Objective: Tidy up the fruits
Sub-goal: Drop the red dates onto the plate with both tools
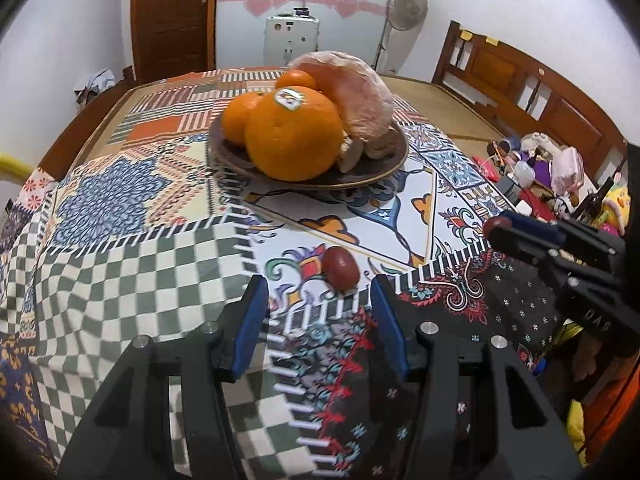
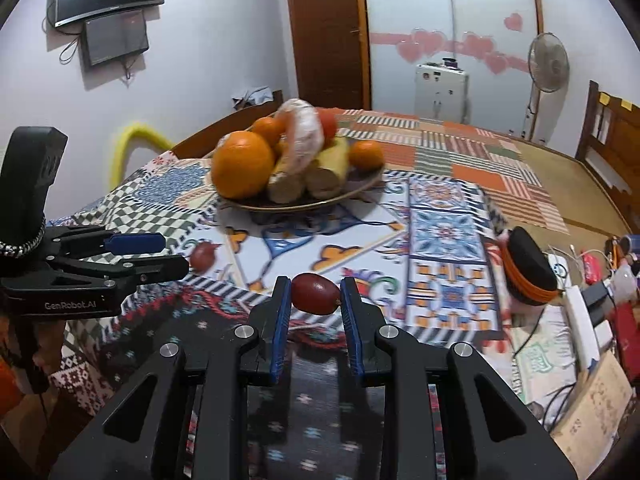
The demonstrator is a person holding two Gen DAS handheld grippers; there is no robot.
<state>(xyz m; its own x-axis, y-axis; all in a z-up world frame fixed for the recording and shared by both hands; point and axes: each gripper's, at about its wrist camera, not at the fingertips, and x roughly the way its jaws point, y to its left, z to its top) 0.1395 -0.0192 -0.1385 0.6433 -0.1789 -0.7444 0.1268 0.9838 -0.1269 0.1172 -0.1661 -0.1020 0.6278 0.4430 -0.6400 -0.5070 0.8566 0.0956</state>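
A brown plate on the patchwork cloth holds several oranges, a peeled pomelo and pale roots. It also shows in the right wrist view. My left gripper is open, low over the cloth, with a small red fruit lying just beyond its fingertips. My right gripper is shut on another small red fruit and holds it above the cloth. The right gripper shows at the right of the left wrist view, the left gripper at the left of the right wrist view, near the lying fruit.
A black and orange round object sits at the cloth's right edge. Cluttered bottles, cables and boxes lie beyond it. A wooden bed frame, a fan and a white appliance stand behind the table.
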